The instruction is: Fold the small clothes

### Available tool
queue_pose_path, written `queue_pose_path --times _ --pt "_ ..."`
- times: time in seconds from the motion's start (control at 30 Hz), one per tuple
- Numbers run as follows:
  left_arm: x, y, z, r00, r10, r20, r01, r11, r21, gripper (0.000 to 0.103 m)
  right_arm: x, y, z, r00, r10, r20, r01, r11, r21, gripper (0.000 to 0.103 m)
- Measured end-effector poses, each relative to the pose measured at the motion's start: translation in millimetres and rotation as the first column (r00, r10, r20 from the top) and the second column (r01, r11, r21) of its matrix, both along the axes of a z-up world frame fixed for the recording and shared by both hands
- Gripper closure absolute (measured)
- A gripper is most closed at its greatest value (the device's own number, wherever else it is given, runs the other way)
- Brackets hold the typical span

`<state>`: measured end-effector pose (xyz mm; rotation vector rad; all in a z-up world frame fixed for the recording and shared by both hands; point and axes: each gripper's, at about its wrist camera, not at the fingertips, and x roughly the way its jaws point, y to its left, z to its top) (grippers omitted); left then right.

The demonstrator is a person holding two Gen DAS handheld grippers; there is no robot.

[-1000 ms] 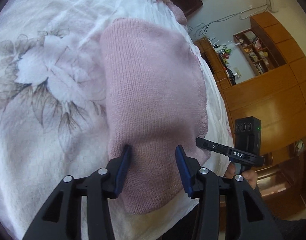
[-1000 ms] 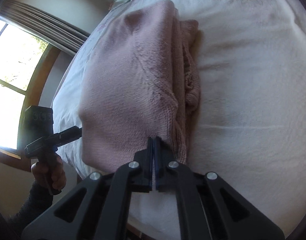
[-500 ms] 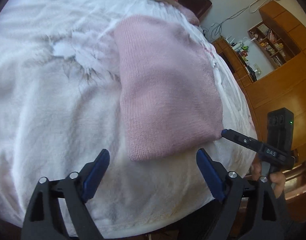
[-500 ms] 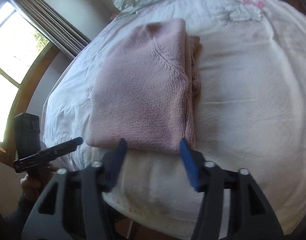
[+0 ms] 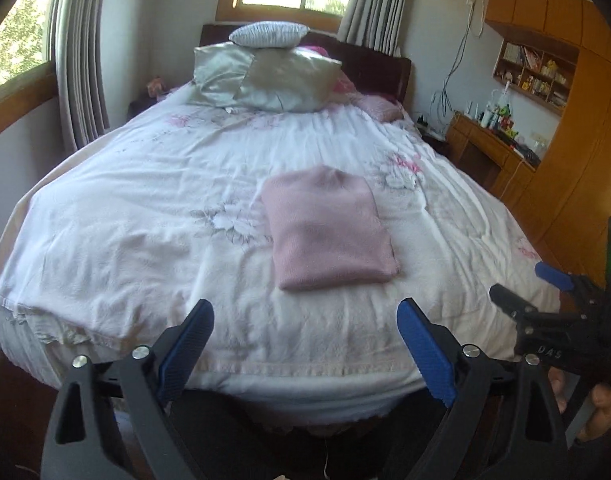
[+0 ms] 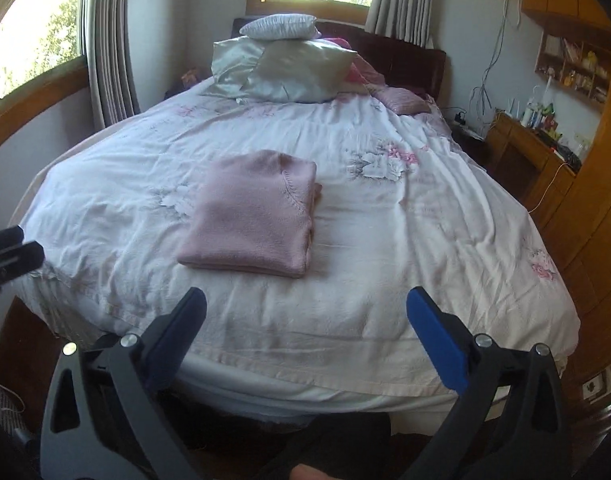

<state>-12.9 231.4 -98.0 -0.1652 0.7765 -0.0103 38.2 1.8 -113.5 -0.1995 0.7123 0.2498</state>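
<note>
Left wrist view: folded pink sweater (image 5: 330,229) flat on flowered bedspread (image 5: 145,216); left gripper (image 5: 305,344) and right gripper (image 6: 307,328) spread wide, empty, clear of it.

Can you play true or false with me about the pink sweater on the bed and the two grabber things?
1. The pink sweater lies folded on the bed cover. True.
2. The right gripper is pinching the sweater. False: it is open and holds nothing, back from the sweater near the foot of the bed.
3. The left gripper is open. True.
4. The sweater sits on top of the pillows. False: the pillows are at the far end of the bed, and the sweater lies apart from them, nearer the grippers.
5. The bed cover has flowers printed on it. True.
</note>
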Motion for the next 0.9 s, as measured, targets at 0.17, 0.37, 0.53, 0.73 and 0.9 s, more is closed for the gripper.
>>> queue_pose_path --times 0.17,0.37,0.53,0.73,0.9 --pt "-60 -21 62 0.997 0.026 0.076 -0.037 0.989 0.141 0.01 -54 -10 57 0.996 -0.014 0.093 0.011 0.999 0.037 0.003" --pt "-88 -25 59 0.994 0.101 0.038 -0.105 0.988 0.109 0.01 -79 -9 51 0.999 -0.047 0.026 0.045 0.998 0.047 0.003" --pt "-92 -39 44 0.997 0.065 -0.028 -0.061 0.99 0.127 0.01 -95 -1 47 0.999 -0.045 0.024 0.045 0.999 0.019 0.003" --pt "-100 -41 48 0.997 0.071 -0.024 -0.068 0.991 0.115 0.01 -97 2 48 0.998 -0.048 0.028 0.048 0.999 0.012 0.003" --pt "-100 -38 46 0.997 0.076 -0.029 -0.072 0.991 0.112 0.01 -98 5 47 0.999 -0.049 0.022 0.049 0.999 0.004 0.003"
